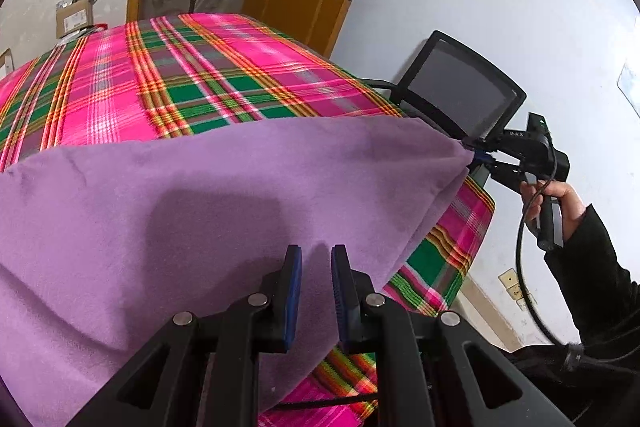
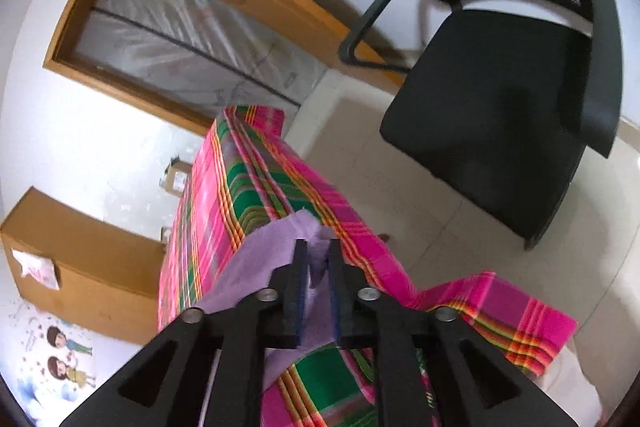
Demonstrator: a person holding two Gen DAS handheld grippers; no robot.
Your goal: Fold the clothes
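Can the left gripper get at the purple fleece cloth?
Probably yes: the left gripper has the purple fleece cloth between its fingers already, with nothing in the way.

The right gripper [image 2: 318,251] is pinching a bunched corner of the purple cloth [image 2: 260,259] between its fingers, at the edge of the table under the pink and green checked tablecloth [image 2: 224,187]. A black chair [image 2: 500,115] is standing on the pale floor just beyond that edge, and a cardboard box [image 2: 80,263] is sitting against the wall on the table's other side.
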